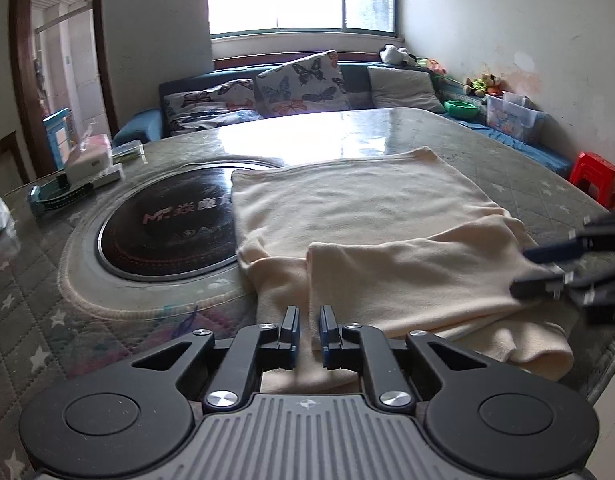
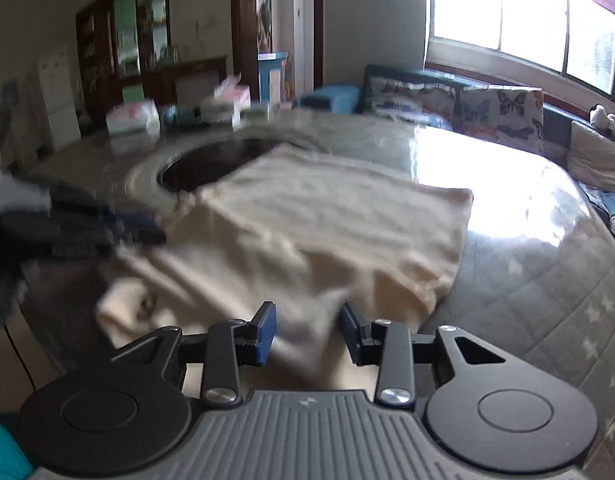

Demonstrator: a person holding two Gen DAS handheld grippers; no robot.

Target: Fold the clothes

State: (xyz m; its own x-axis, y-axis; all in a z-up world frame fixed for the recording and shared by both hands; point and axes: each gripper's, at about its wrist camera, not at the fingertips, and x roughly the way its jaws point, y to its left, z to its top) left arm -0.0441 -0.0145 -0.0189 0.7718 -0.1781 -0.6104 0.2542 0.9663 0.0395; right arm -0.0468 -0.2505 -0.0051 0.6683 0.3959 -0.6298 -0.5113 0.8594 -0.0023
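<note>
Garment (image 1: 359, 216) lies on table (image 1: 507, 152), overlapping round hob (image 1: 167, 220); sofa (image 1: 267, 92) behind.

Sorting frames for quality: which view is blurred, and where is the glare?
Left wrist view: sharp, window glare on the glossy tabletop behind the cream garment. Right wrist view: motion-blurred throughout, tabletop glare at right.
</note>
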